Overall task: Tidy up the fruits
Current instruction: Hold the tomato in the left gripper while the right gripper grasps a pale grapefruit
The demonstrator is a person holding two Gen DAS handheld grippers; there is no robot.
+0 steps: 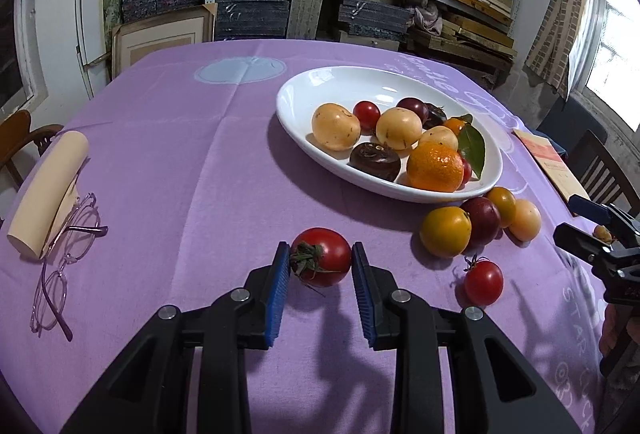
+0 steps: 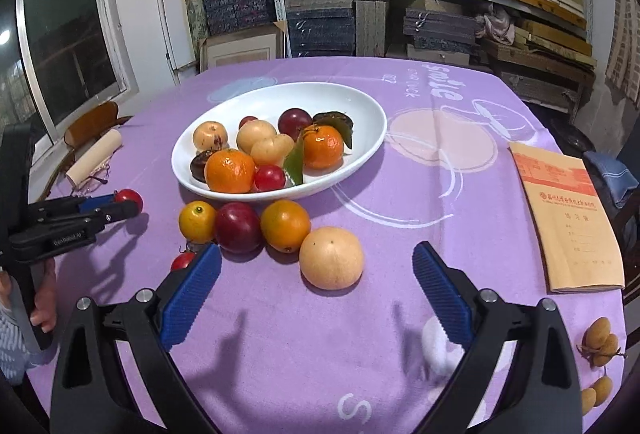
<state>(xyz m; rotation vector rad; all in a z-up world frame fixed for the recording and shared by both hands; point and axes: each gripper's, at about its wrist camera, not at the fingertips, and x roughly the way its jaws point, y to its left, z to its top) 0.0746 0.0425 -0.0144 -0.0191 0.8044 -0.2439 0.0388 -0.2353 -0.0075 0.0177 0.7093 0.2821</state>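
Fruits: most already sit in the white oval dish (image 1: 298,114) mid-tabletop — pale yellow rounds, two oranges, dark plums, small red ones, a green leaf. Loose ones lie on the purple cloth (image 1: 180,154) just beside the dish's near rim: a cluster of four touching one another (yellow-orange, plum, orange, pale peach-coloured fruit (image 2: 331,258)), plus a small cherry tomato (image 1: 483,282) a little apart.

Left claw (image 1: 321,266): jaws apart, straddling a large red tomato (image 1: 326,254) resting on the cloth. Left pad is at or very near the stem side; right pad shows a slim gap. Not clamped yet. Judged: set for a pinch to carry it to the dish.

Tomato lies tipped on its side, green calyx facing the left pad, so the stem axis runs roughly across the jaws. Pads would press the stem end and base; the body is near round, no real long axis.

Right claw (image 2: 316,274): spread wide, holding nothing, low over the cloth with the peach-coloured fruit between and just ahead of the tips. Likely lined up as the next pick.

Off to the sides: glasses (image 1: 64,258), a cream roll (image 1: 48,190), a booklet (image 2: 568,218).
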